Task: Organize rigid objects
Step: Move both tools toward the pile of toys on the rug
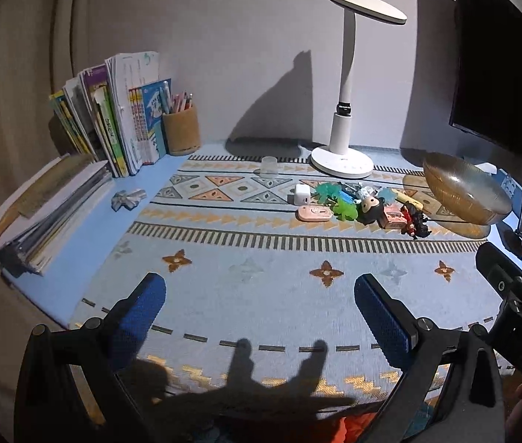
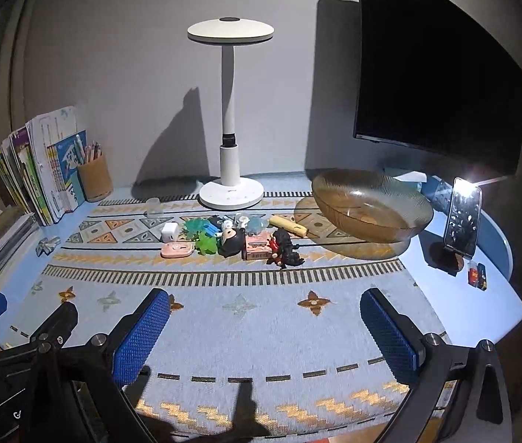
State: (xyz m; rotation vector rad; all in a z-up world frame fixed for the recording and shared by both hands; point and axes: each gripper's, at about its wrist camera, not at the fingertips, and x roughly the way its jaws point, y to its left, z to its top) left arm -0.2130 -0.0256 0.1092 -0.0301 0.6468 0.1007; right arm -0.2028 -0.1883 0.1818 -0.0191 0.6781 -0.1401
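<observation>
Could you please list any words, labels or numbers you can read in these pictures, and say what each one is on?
None can be read with confidence.
Book covers: print too small and blurred.
Pink box among the toys: dark lettering on its front, too blurred.
Phone screen: glare only.

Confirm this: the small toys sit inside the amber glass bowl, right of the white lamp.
Wrong in one respect: the small toys lie on the patterned mat beside the amber glass bowl, not in it. The right wrist view shows this. The bowl is right of the white lamp.
</observation>
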